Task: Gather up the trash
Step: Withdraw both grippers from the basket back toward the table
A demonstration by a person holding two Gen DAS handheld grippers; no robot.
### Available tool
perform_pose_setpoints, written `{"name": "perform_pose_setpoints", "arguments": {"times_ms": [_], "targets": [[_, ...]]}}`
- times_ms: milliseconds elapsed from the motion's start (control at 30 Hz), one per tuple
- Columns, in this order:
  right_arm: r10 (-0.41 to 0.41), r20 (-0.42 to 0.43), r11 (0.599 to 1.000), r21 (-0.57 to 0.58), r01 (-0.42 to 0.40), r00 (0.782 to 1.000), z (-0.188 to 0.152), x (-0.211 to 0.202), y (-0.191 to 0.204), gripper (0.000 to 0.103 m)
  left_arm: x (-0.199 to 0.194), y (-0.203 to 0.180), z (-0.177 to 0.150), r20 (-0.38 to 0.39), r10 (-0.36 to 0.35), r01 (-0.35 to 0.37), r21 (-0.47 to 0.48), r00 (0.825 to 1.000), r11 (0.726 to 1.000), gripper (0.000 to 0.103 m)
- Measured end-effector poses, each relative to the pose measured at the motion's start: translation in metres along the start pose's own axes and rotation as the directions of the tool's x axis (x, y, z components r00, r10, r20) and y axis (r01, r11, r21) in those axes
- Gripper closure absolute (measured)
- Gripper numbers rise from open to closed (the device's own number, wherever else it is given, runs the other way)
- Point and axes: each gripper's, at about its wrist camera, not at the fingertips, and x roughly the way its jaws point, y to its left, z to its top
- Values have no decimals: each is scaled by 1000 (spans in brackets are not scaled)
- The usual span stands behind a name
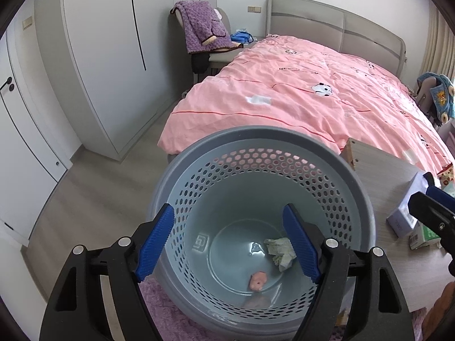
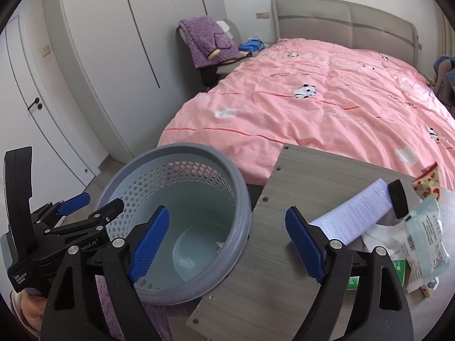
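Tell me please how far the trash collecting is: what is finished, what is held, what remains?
Done: a crumpled paper and a small pink piece lie in the grey wastebasket. In hand: nothing; the left gripper and the right gripper both have open, empty jaws. Left: the white box and plastic wrappers on the wooden board.

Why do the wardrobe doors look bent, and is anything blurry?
Left wrist view: the fisheye lens bows the wardrobe, corners go dark, and the bin is sharp. Right wrist view: same bowing of the wardrobe; soft daylight, no harsh glare, wrappers crisp.
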Motion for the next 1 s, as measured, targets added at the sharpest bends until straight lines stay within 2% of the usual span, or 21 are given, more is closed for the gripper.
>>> {"name": "perform_pose_setpoints", "arguments": {"times_ms": [400,567,833,1000], "targets": [[-25,19,999,48,24,1000,-18,-33,-37,20,-24,-44,2,19,-48,47,62,999,997,28],[-54,19,995,84,52,998,-30,-46,-62,20,-30,-73,-2,10,-95,94,102,995,990,28],[-138,12,977,165,134,990,-53,-71,-113,20,-32,-121,-8,-19,-160,161,168,987,973,28],[-209,-1,955,216,204,978,-70,-88,-151,20,-33,-149,-11,-30,-188,190,207,982,960,28]]}}
